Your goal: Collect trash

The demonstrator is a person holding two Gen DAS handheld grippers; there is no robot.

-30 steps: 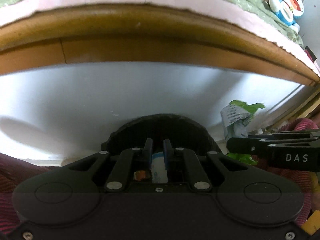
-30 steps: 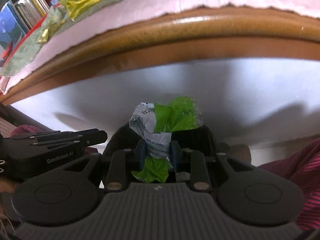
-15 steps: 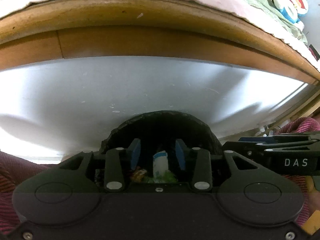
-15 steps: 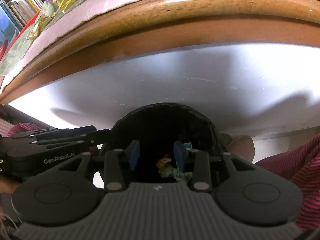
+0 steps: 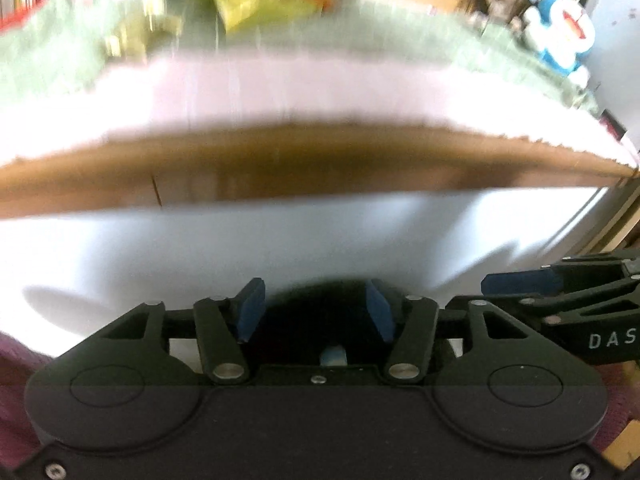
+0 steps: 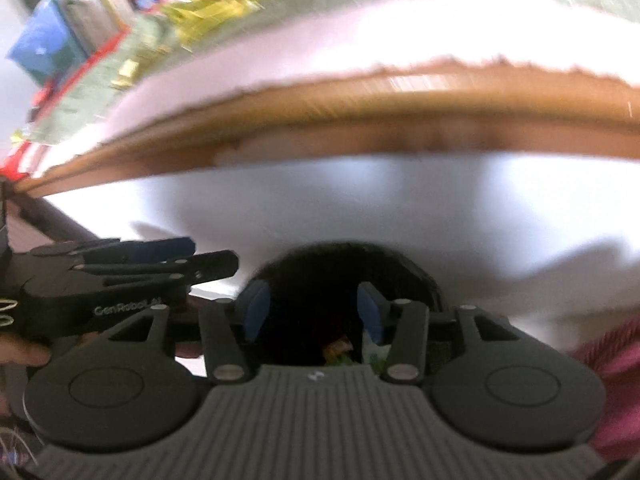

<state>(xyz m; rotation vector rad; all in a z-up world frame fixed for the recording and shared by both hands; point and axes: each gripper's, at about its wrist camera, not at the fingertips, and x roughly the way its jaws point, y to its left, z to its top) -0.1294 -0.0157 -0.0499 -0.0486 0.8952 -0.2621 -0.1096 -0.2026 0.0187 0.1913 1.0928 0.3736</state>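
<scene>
A black trash bin (image 5: 320, 300) sits below both grippers, its dark mouth (image 6: 340, 264) in front of a white panel. My left gripper (image 5: 316, 312) hangs over the bin with its jaws opening and nothing between the blue pads. A white and blue scrap (image 5: 334, 356) lies inside the bin. My right gripper (image 6: 314, 312) is also over the bin, jaws opening and empty. Colourful wrappers (image 6: 338, 350) and a green and white wrapper (image 6: 374, 354) lie in the bin under it. Each gripper shows in the other's view: the right gripper (image 5: 520, 284), the left gripper (image 6: 192, 256).
A wooden table edge (image 5: 320, 160) runs above the bin, covered by pink cloth (image 5: 320, 88) and green cloth. Yellow wrappers (image 6: 208, 16) lie blurred on the table top. A blue plush toy (image 5: 564, 36) stands at the far right, books (image 6: 44, 48) at the far left. A hand (image 6: 20, 354) holds the left gripper.
Both grippers let go of their trash, which dropped into the bin, and their jaws spread wider. Both rose and tilted up, so more of the table top shows.
</scene>
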